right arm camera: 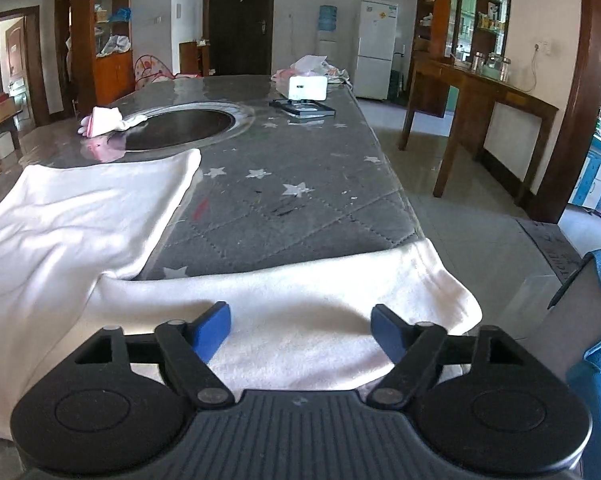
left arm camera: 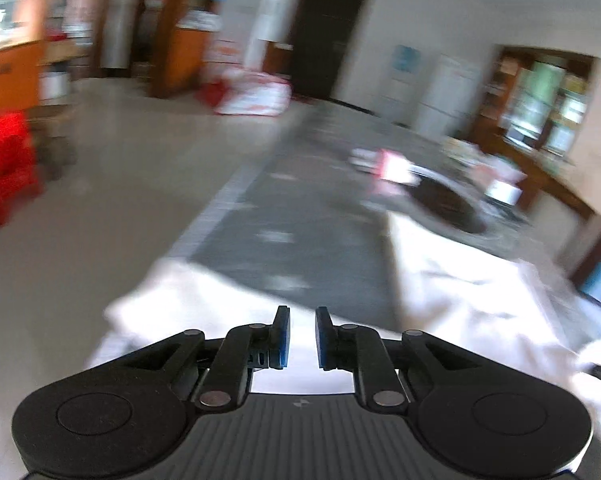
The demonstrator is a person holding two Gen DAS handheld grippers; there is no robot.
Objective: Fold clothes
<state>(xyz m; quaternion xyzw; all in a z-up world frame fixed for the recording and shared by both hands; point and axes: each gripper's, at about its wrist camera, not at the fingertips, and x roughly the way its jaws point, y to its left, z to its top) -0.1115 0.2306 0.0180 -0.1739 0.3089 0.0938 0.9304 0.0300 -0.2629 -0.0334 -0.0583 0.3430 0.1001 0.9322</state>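
Right claw (right arm camera: 300, 330) hovers wide open over white soft cotton garment (right arm camera: 292, 320), draped on grey star-quilted tabletop (right arm camera: 300, 208). Left claw (left arm camera: 302, 338): narrow gap, nothing visibly pinched. Cloth looks light, limp; best pinched at hem edge. Left view motion-blurred; garment's near part cut off.

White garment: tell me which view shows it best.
Right wrist view: the white garment lies sharp across the table, one part draped over the near edge. The left wrist view shows it only motion-blurred.
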